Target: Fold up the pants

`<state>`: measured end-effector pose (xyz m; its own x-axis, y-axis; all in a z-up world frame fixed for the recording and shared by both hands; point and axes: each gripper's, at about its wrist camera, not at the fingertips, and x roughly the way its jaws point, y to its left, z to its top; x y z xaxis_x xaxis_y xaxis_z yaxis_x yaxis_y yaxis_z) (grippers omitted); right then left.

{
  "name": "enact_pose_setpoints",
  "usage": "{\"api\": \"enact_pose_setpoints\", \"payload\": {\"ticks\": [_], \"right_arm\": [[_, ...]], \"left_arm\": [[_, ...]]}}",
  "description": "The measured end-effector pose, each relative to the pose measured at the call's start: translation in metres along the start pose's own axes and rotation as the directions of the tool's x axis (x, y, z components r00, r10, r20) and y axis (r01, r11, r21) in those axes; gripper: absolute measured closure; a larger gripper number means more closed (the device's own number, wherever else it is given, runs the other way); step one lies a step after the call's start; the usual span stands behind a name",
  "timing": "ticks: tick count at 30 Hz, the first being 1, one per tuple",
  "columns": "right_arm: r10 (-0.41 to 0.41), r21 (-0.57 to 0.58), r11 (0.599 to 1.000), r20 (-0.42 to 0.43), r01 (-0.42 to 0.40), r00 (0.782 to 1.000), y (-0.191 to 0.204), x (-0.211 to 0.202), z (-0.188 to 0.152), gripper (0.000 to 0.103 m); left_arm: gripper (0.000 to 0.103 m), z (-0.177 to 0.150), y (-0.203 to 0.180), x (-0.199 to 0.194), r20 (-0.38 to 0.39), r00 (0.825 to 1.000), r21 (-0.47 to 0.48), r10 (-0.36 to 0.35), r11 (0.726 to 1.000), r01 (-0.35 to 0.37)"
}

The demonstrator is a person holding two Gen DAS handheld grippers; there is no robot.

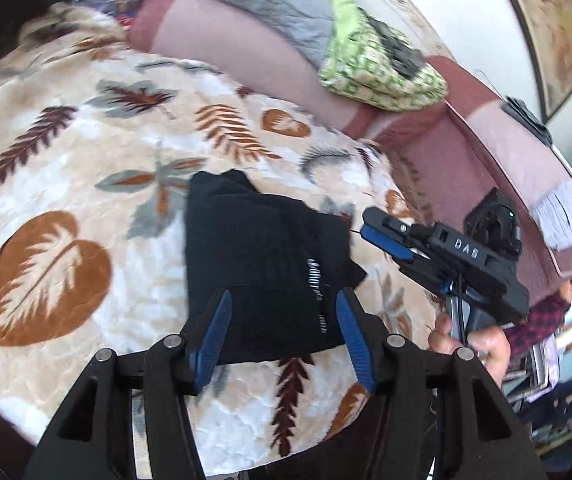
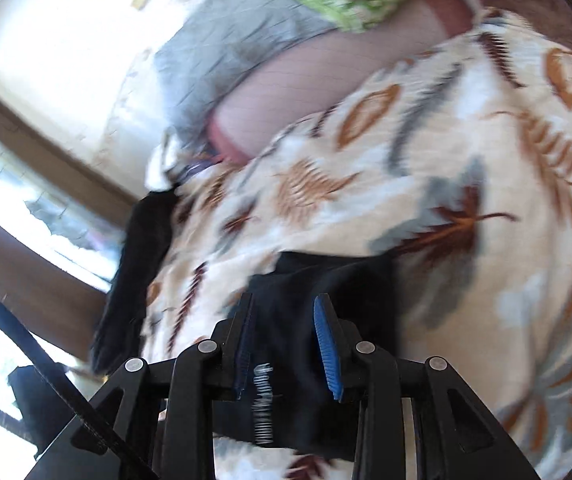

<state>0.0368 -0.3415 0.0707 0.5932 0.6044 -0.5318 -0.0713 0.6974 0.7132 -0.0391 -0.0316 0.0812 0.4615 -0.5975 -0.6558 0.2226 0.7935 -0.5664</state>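
The black pants [image 1: 262, 264] lie folded into a compact bundle on the leaf-patterned blanket [image 1: 66, 152], white lettering showing along one edge. In the left wrist view they sit at the centre, just above the left gripper [image 1: 284, 330], whose blue pads [image 1: 214, 332] stand apart over the bundle's near edge, released, nothing pinched between them. At 3 o'clock from the pants, the right gripper [image 1: 381, 236] hangs just beside the bundle, carried by a hand [image 1: 469, 344]. In the blurred right wrist view, the right gripper [image 2: 286, 348] stands released too, its pads clear of the pants [image 2: 325, 320] below. Toward 1 o'clock, a green patterned cushion [image 1: 381, 72] rests on a pink sheet [image 1: 246, 52].
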Motion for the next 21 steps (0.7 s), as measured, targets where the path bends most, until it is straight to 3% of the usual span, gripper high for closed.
{"api": "enact_pose_setpoints", "payload": {"ticks": [2, 4, 6, 9, 10, 12, 16, 21], "right_arm": [[-0.119, -0.05, 0.992, -0.008, 0.118, 0.993, 0.019, 0.014, -0.006, 0.069], [-0.257, -0.103, 0.96, 0.035, 0.259, 0.966, 0.027, 0.02, -0.011, 0.066], [-0.302, -0.114, 0.946, 0.043, 0.305, 0.952, 0.022, 0.022, -0.016, 0.05], [-0.328, -0.104, 0.941, -0.034, 0.323, 0.944, 0.009, 0.037, -0.024, 0.05], [-0.325, -0.113, 0.942, -0.056, 0.317, 0.944, 0.006, 0.04, -0.03, 0.052], [-0.267, -0.132, 0.958, -0.09, 0.254, 0.96, 0.001, 0.042, -0.039, 0.091], [-0.179, -0.064, 0.983, -0.057, 0.175, 0.982, -0.006, 0.021, -0.036, 0.096], [-0.234, -0.019, 0.972, -0.036, 0.234, 0.971, -0.027, 0.006, -0.031, 0.096]], "left_arm": [[0.049, -0.001, 0.01, -0.005, 0.006, 1.0, -0.03, 0.022, 0.999, -0.022], [0.045, -0.003, 0.018, -0.01, 0.012, 0.999, -0.044, 0.035, 0.998, -0.034], [0.043, -0.003, 0.024, -0.013, 0.017, 0.999, -0.056, 0.045, 0.997, -0.044], [0.043, -0.002, 0.029, -0.01, 0.011, 0.999, -0.078, 0.044, 0.996, -0.043], [0.043, -0.002, 0.03, -0.009, 0.009, 0.999, -0.08, 0.041, 0.996, -0.04], [0.042, -0.002, 0.025, -0.005, 0.003, 0.999, -0.063, 0.051, 0.997, -0.051], [0.041, 0.003, 0.01, 0.004, -0.005, 0.996, 0.012, 0.084, 0.996, -0.084], [0.036, 0.013, -0.013, 0.024, -0.012, 0.997, 0.094, 0.074, 0.993, -0.072]]}}
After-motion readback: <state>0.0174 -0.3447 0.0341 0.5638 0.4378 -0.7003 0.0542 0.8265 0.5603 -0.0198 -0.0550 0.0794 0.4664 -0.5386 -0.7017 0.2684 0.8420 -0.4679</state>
